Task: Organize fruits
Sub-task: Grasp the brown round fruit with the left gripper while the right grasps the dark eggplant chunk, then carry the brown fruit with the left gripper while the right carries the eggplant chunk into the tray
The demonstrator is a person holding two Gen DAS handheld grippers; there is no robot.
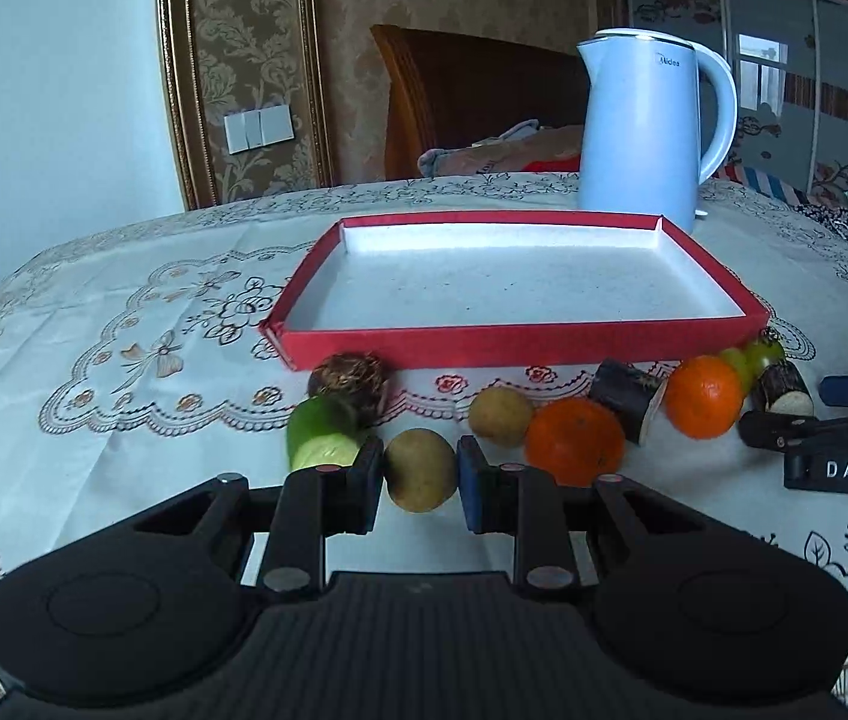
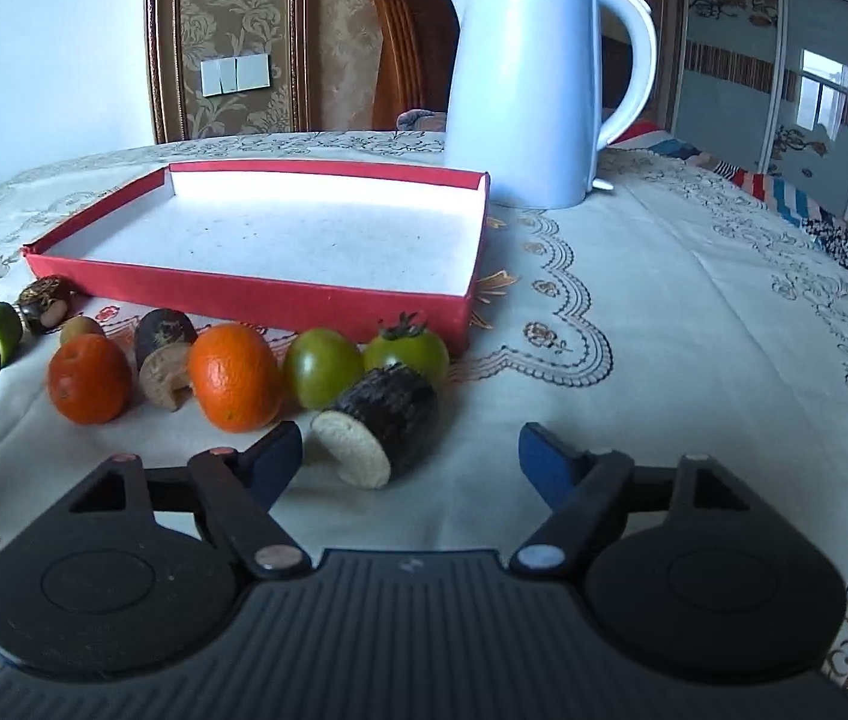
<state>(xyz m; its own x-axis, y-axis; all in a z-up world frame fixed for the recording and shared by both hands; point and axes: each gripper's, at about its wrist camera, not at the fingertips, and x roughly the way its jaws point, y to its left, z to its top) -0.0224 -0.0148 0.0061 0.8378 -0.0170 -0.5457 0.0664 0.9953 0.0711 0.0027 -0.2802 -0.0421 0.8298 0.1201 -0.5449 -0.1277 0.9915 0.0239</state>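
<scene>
Nearest in the left wrist view: left hand-held gripper clamped on a small round brownish-yellow fruit, blue pads pressed to both its sides. Just beyond on the left, a cut green cucumber piece, pale cut face forward, touching a rough brown scaly fruit behind it. To the right of the held fruit, a second brownish-yellow fruit resting on the cloth-covered bench, then a row: orange, dark sugarcane stub, second orange.

Nearest in the right wrist view: right hand-held gripper with pads set wide apart, clamped on nothing; another dark sugarcane piece lying between them, close to the left pad, whether touching it cannot be told. Behind that piece, two green tomatoes side by side.

Farther back, a shallow red tray with white floor, bare inside, all fruit lying on the cloth in front of its near wall. Behind the tray's right corner, a pale blue kettle standing upright. Beyond the bench, a wooden headboard and patterned wallpaper.
</scene>
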